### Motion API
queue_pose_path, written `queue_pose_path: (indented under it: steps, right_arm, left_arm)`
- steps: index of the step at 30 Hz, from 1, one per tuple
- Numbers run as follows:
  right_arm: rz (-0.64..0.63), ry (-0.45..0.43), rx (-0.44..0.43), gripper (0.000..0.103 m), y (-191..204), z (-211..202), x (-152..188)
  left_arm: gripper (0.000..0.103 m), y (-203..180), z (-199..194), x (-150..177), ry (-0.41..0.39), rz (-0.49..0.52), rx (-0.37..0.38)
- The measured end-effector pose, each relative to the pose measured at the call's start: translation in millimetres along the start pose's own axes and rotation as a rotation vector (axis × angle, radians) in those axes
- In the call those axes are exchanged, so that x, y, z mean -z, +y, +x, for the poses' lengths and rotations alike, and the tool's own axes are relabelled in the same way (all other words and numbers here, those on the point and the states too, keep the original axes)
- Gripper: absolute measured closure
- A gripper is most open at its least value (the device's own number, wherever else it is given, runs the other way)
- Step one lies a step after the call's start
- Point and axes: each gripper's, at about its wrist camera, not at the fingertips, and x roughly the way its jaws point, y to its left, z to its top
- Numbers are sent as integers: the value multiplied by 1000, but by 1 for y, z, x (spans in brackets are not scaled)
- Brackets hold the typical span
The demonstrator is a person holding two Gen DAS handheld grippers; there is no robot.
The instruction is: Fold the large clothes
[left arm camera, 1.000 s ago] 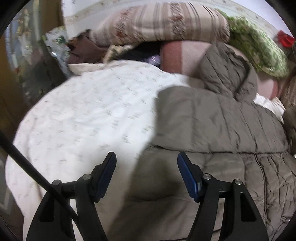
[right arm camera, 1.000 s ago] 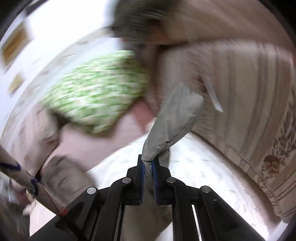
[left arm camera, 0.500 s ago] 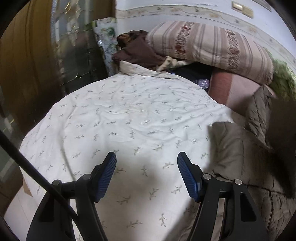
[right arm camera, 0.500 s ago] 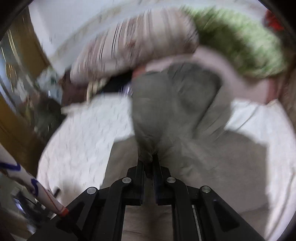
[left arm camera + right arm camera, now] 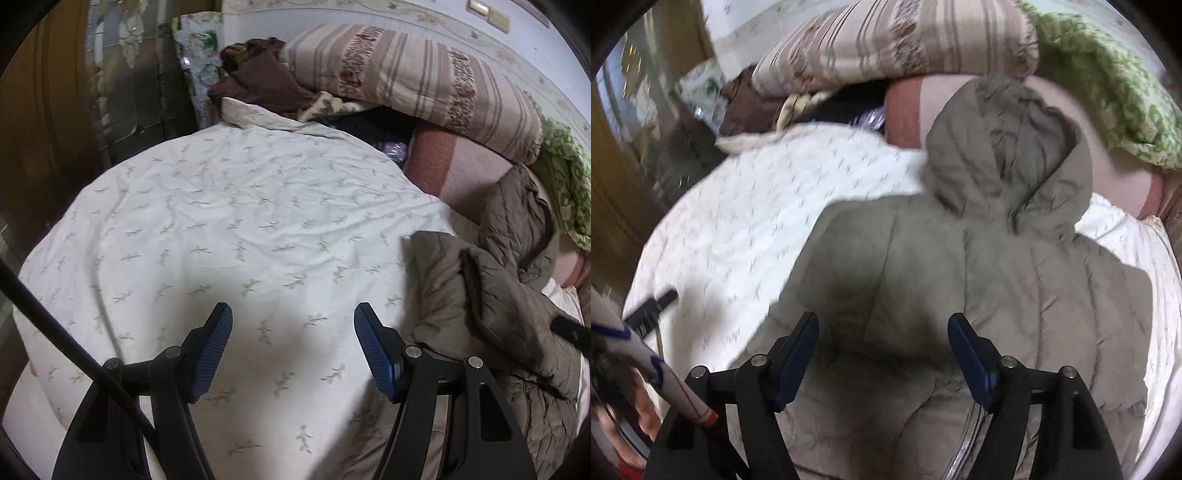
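Bed [image 5: 229, 206] with white leaf-print sheet carries a grey-brown hooded puffer jacket [image 5: 979, 280], lying flat, hood [image 5: 1008, 155] toward the striped pillow [image 5: 897, 40] and green quilt [image 5: 1108, 85]. Sleeve folded over the jacket body. Right tongs [image 5: 882, 354] spread, empty, above the jacket's lower part. Left tongs [image 5: 293, 349] spread, empty, over bare sheet, jacket just beside them.

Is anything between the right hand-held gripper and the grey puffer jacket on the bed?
Nothing visible. The right hand-held gripper is open directly above the jacket, which lies spread on the white bedsheet with its hood toward the pillows.
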Motion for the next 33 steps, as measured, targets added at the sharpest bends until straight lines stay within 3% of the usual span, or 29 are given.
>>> queue_pose_path:
  steps: [3, 7, 9, 11, 14, 16, 19, 24, 33]
  right_arm:
    - [20, 45, 21, 63, -5, 33, -16]
    - [42, 180, 35, 63, -3, 103, -21]
    - [45, 185, 103, 64, 1, 121, -22]
    - [53, 165, 100, 64, 6, 105, -25]
    - [61, 105, 7, 59, 3, 60, -18]
    - [53, 72, 19, 51, -2, 33, -5]
    - [48, 46, 75, 50, -24, -4, 26]
    - [116, 73, 196, 50, -77, -29, 80]
    - [286, 168, 221, 49, -147, -57, 178]
  left_arm:
    - [35, -9, -2, 2, -15, 33, -7]
    - [35, -17, -3, 4, -23, 58, 2]
    - [35, -24, -2, 6, -30, 88, -10]
    - [35, -32, -1, 8, -29, 115, -18]
    - [35, -41, -1, 14, -25, 149, -16]
    - [35, -45, -2, 18, -19, 160, -9]
    - [35, -52, -3, 25, 7, 159, 24]
    - [35, -70, -8, 40, 10, 208, 39]
    - [35, -111, -11, 77, 35, 354, 34]
